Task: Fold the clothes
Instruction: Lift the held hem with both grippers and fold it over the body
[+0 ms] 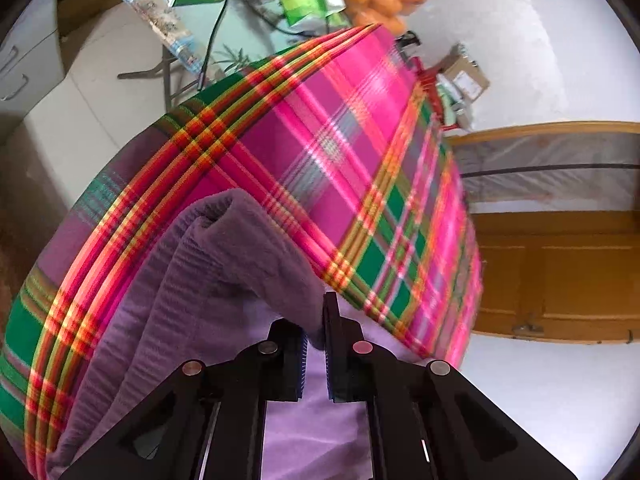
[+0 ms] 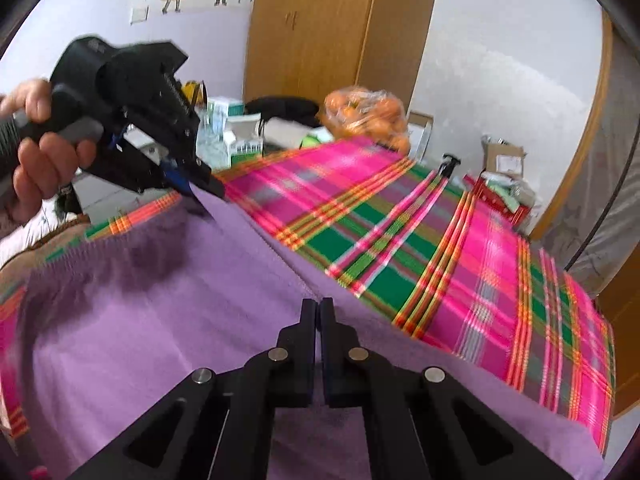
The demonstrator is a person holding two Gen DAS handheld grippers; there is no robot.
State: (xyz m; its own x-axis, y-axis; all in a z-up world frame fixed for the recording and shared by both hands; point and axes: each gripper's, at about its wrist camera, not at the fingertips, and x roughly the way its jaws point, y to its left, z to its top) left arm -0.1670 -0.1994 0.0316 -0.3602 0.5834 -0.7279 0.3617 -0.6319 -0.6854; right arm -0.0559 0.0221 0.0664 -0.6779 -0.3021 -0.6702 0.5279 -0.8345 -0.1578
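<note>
A purple garment (image 2: pixel 160 320) lies spread over a pink and green plaid sheet (image 2: pixel 440 240) on a bed. In the left wrist view the garment (image 1: pixel 224 264) rises in a bunched, ribbed fold, and my left gripper (image 1: pixel 316 328) is shut on that fold. The right wrist view shows the same left gripper (image 2: pixel 208 192), held by a person's hand (image 2: pixel 44 160), pinching the garment's far corner and lifting it. My right gripper (image 2: pixel 319 308) is shut on the garment's long edge, with purple cloth showing between its fingers. The lifted edge runs straight from one gripper to the other.
A bag of oranges (image 2: pixel 368 116) and several boxes (image 2: pixel 240 136) sit beyond the far side of the bed. A wooden wardrobe (image 2: pixel 320 28) stands behind them. Cardboard boxes (image 2: pixel 504 156) and a red crate (image 2: pixel 500 196) lie at the right. A white wall is behind.
</note>
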